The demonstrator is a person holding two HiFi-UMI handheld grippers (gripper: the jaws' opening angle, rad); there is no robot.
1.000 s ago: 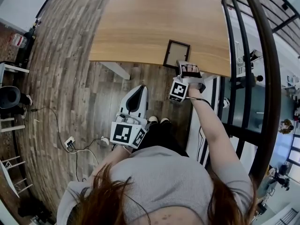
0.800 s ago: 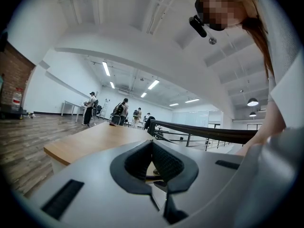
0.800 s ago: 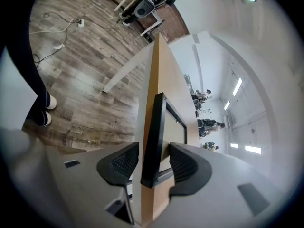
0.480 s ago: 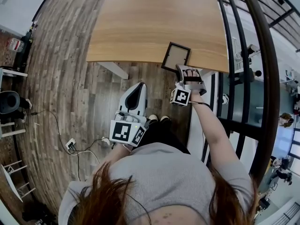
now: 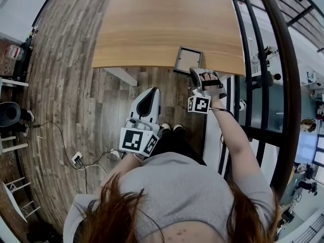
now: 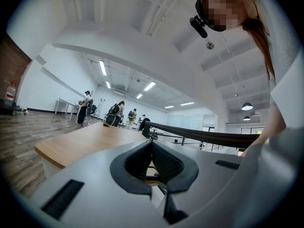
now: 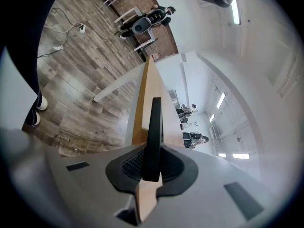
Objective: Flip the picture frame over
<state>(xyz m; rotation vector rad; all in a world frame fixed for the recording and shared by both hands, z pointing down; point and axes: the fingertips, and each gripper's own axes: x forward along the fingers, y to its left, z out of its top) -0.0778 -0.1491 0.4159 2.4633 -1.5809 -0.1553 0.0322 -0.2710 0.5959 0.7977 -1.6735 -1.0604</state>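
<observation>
1. Your right gripper (image 5: pixel 197 74) has its jaws closing on the near edge of the picture frame (image 5: pixel 188 60). In the right gripper view the ribbed black pads (image 7: pixel 130 164) press on both sides of the frame's thin dark edge (image 7: pixel 153 127).
2. The frame is a flat rectangle with a narrow dark border round a pale tan panel. It sits at the near right corner of the table (image 5: pixel 167 24), just inside the near edge.
3. In the right gripper view you see the frame edge-on, as a slim black bar running straight away from the jaws.
4. The table top is smooth light wood with fine grain and rounded corners. From the left gripper view its edge (image 6: pixel 52 152) shows as a thick, softly curved slab.
5. Your left gripper (image 5: pixel 151 91) has its jaws together, tips meeting, with nothing between the ribbed pads (image 6: pixel 168 161). Its smooth grey shell hangs over the floor, short of the table edge and well apart from the frame.
6. The floor (image 5: pixel 66 85) is grey-brown planking with a worn, streaky grain.
7. Black metal railing bars (image 5: pixel 276 59) curve past on your right, beside the table.
</observation>
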